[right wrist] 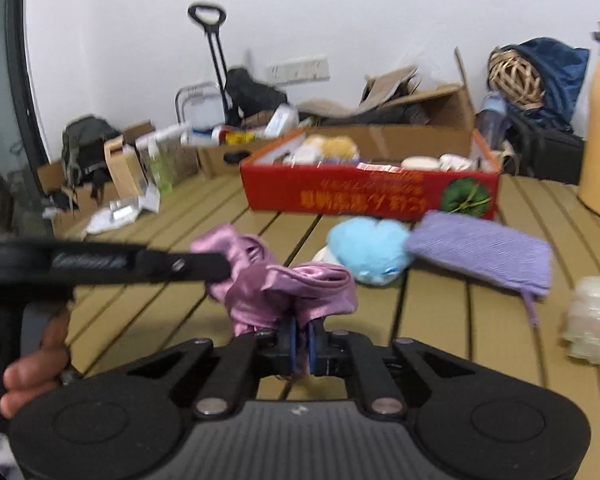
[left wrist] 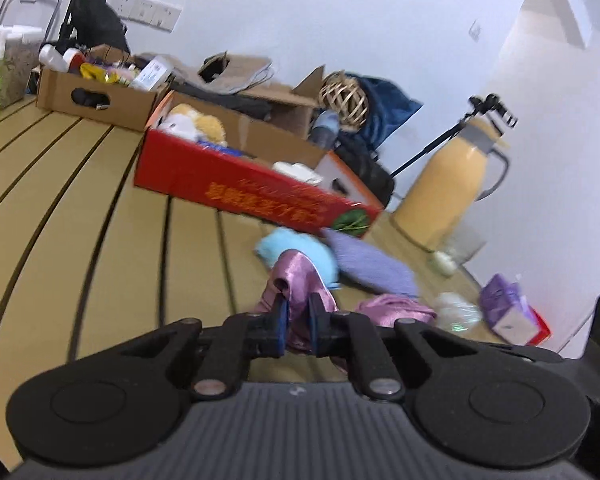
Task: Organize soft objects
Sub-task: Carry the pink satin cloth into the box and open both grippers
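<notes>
Both grippers are clamped on the shiny pink-mauve satin cloth [right wrist: 276, 284], which hangs bunched between them just above the slatted tan tabletop [left wrist: 80, 220]. The right gripper [right wrist: 300, 344] has its blue-padded fingers [right wrist: 288, 340] pinched narrow on a fold at the cloth's lower edge, and the left gripper [left wrist: 298, 320] bites another fold the same way.

Here's the risk: satin is slippery, and each grip looks like it has only a thin pleat. Pull the two hands apart too briskly and one fold could slide free, dropping the cloth in a heap. A trailing end could also drag across the fluffy light-blue plush toy [right wrist: 370, 250] or the lilac knitted pouch [right wrist: 480, 252] lying just behind, in front of the red cardboard box [right wrist: 372, 196] that already holds soft things.

The right wrist view gives the side profile of the left gripper [right wrist: 216, 268], its tip buried in the fabric, with the person's hand [right wrist: 32, 368] on the handle. Only the left wrist view shows a second pink satin piece [left wrist: 396, 308] resting on the tabletop beyond, plus the tall yellow jug [left wrist: 448, 188] in full and the purple tissue pack [left wrist: 508, 308].
</notes>
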Available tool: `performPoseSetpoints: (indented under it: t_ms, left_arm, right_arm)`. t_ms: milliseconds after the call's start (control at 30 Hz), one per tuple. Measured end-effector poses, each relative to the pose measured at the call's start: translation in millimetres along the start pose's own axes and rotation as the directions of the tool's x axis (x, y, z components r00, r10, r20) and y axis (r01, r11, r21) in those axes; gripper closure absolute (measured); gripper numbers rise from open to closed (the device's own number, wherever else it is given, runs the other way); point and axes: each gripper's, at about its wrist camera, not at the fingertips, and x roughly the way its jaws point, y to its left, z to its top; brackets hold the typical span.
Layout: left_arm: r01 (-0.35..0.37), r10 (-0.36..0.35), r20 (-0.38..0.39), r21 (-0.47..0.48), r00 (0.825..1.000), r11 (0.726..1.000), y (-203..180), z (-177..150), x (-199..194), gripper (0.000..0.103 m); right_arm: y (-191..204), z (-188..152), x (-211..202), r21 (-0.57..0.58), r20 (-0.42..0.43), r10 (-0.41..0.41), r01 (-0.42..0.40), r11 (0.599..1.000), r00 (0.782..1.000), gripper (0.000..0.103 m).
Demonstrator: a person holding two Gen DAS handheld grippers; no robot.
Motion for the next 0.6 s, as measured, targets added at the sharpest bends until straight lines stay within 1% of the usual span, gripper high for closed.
performPoseSetpoints:
  t_ms: [67,133,200,233,300,367,400,467,533,600]
  left_arm:
    - [0.0,-0.001,0.025,0.017,1.0,1.0,-14.1,7.3,-6.2,0.092]
    - [0.01,-0.011,0.051,0.034,0.999,0.999,-24.9,25.5,-5.4,0.092]
    - [0.022,-0.025,0.074,0.042,0.997,0.999,-30.3,52.2,2.3,0.092]
    - [0.028,-0.032,0.089,0.045,0.996,0.999,-31.8,71.1,10.5,0.092]
    - [0.026,-0.03,0.098,0.049,0.995,0.998,-31.7,102.3,30.4,0.092]
    - [0.012,-0.016,0.086,0.043,0.996,0.999,-26.7,135.8,60.6,0.092]
    - [0.002,-0.005,0.079,0.043,0.997,0.999,-23.3,147.6,73.6,0.092]
    - [-0.031,0.03,0.044,0.017,0.999,0.999,-9.9,170.9,110.8,0.092]
    - [-0.075,0.075,-0.006,-0.012,0.997,0.997,8.7,182.5,146.8,0.092]
    - [-0.11,0.109,-0.056,-0.024,0.992,0.994,23.2,184.5,176.4,0.092]
  right_arm:
    - [-3.6,8.5,-10.3,0.001,0.028,-0.001,0.001,1.0,1.0,0.098]
    - [-9.0,24.8,-15.0,-0.015,0.053,-0.003,0.004,1.0,0.999,0.097]
    - [-16.4,52.4,-14.8,-0.04,0.082,-0.001,0.004,0.999,0.997,0.097]
    - [-21.1,69.5,-11.4,-0.053,0.093,-0.001,0.006,0.999,0.996,0.097]
    - [-32.5,106.8,4.6,-0.07,0.095,-0.003,0.01,0.998,0.996,0.097]
    - [-47.6,144.5,32.3,-0.074,0.061,-0.006,0.01,0.997,0.998,0.097]
    - [-54.2,157.8,46.5,-0.07,0.044,-0.006,0.009,0.998,0.999,0.097]
    - [-70.1,185.2,85.9,-0.036,-0.025,0.007,-0.008,0.999,1.0,0.097]
    - [-83.5,198.3,122.5,-0.022,-0.073,-0.001,-0.001,1.0,0.997,0.097]
    - [-95.5,202.5,160.0,-0.025,-0.131,-0.02,0.017,1.0,0.991,0.097]
